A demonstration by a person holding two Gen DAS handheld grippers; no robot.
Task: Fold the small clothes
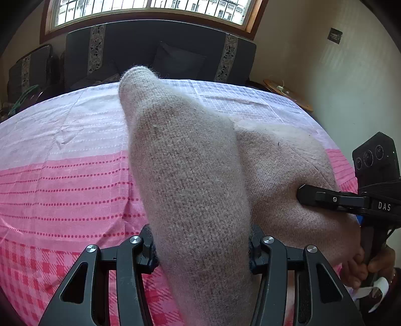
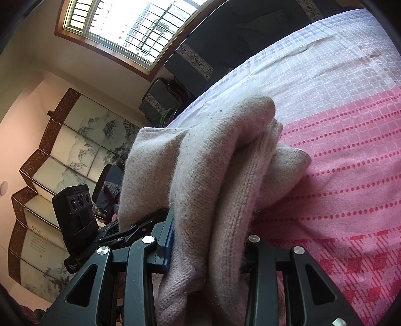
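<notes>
A beige knitted garment [image 1: 190, 180] is held up over a pink and white checked cloth [image 1: 62, 175] covering the surface. My left gripper [image 1: 201, 247] is shut on a thick fold of it, which fills the gap between the fingers and hides the tips. My right gripper [image 2: 208, 248] is shut on another bunched part of the same garment [image 2: 225, 160]. In the left wrist view the right gripper's finger [image 1: 333, 198] presses against the garment's right side. The left gripper's body [image 2: 75, 213] shows at the left of the right wrist view.
A dark sofa [image 1: 160, 50] with patterned bands stands behind the surface under a window [image 1: 150, 7]. A small wooden side table [image 1: 288, 94] is at the right wall. A folding painted screen [image 2: 62, 150] stands at the left in the right wrist view.
</notes>
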